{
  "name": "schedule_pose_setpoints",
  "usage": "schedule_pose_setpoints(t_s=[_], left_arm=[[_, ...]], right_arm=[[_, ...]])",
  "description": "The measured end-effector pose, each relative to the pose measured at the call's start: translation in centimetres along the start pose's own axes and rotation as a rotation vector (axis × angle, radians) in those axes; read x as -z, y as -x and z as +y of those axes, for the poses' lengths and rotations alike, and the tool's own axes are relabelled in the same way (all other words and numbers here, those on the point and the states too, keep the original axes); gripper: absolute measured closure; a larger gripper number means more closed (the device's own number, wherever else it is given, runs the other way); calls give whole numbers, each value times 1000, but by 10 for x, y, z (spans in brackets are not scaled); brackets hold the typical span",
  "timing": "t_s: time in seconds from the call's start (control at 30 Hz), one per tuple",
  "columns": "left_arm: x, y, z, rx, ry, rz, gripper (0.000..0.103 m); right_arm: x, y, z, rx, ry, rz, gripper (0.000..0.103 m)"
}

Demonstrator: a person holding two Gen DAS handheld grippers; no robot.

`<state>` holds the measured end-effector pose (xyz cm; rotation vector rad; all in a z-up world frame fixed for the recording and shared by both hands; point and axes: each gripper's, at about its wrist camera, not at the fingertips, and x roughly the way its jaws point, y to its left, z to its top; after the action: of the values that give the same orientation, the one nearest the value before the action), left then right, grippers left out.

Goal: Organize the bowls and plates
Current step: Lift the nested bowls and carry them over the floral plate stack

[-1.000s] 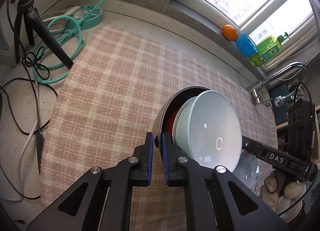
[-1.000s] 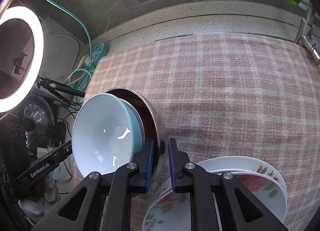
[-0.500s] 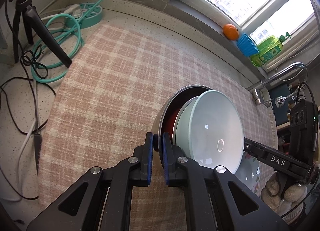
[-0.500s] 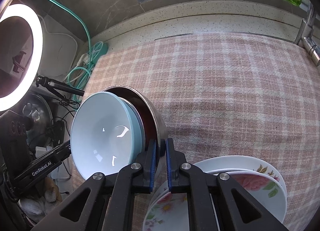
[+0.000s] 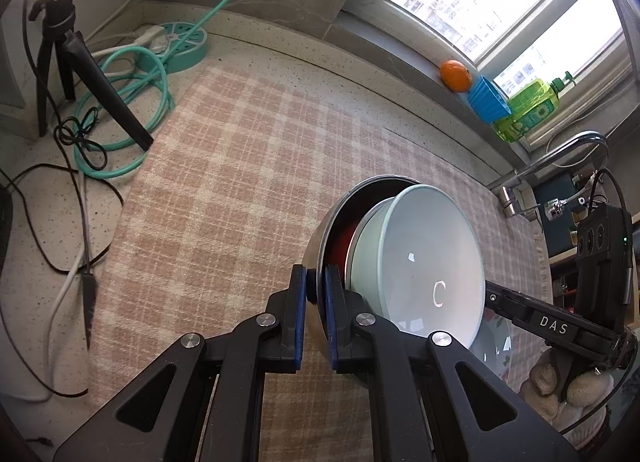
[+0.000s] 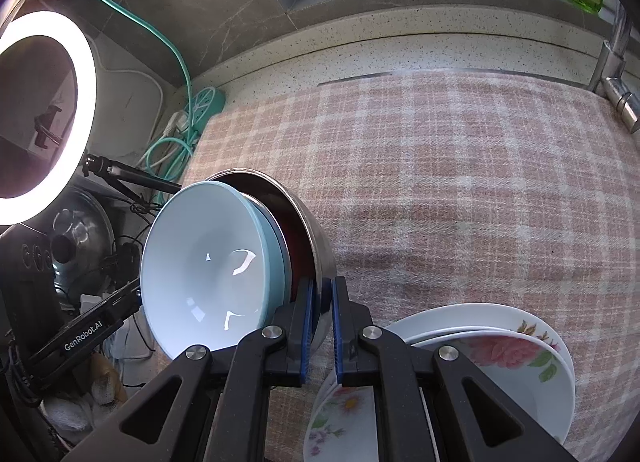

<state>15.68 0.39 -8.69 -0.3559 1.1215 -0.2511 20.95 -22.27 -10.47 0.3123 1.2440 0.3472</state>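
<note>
Left wrist view: you are pinching the steel bowl's rim in both nearly closed grippers, left gripper opposite right gripper, holding the nested bowls tilted above the plaid cloth, floral plates lying just beside the right.

You see a pink checked cloth spread over the speckled table. On the windowsill sit an orange, a blue cup and a green bottle. A ring light, a black tripod and a teal power strip crowd one end.
</note>
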Motion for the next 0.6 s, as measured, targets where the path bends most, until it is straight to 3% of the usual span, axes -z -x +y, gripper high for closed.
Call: schedule_pose_setpoints(t_s=[0.6], left_arm=[[5,35,-34,38,-55,-53,96]], right_arm=[[16,60,1,-5,-2,-59,95]])
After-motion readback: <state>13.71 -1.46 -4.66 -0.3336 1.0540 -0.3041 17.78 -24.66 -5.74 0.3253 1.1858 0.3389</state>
